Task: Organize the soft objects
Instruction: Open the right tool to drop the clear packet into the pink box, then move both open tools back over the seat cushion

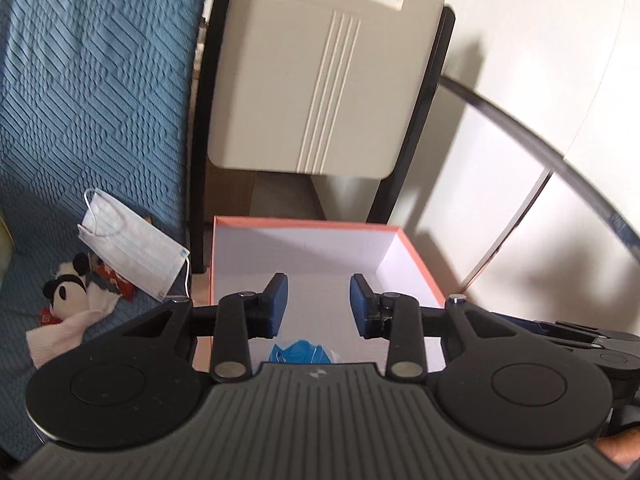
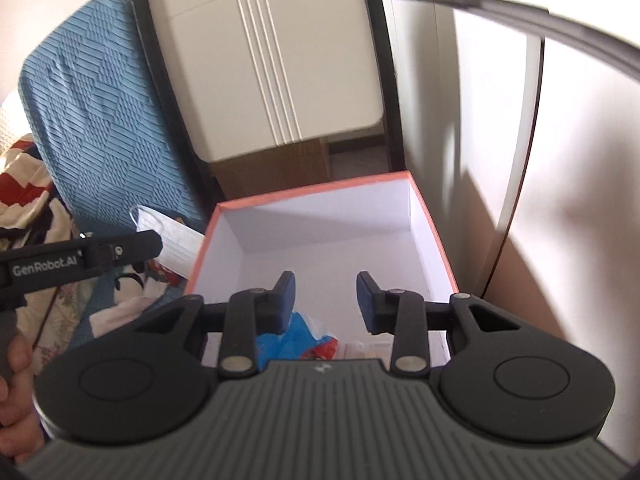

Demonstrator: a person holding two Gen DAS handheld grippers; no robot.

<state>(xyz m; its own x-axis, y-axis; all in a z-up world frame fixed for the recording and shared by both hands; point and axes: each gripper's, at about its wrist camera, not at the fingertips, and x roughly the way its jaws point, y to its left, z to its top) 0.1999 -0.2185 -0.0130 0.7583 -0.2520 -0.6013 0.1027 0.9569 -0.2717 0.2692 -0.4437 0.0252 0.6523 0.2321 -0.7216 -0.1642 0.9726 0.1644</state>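
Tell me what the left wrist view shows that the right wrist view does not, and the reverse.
Only the left wrist view shows the panda toy on the blue cover. Only the right wrist view shows a red and white item in the box and the red-striped fabric. Both show the box, the blue item inside it, the face mask and open, empty jaws.

Both claws (image 1: 319, 306) (image 2: 326, 302) parted, empty, angled down
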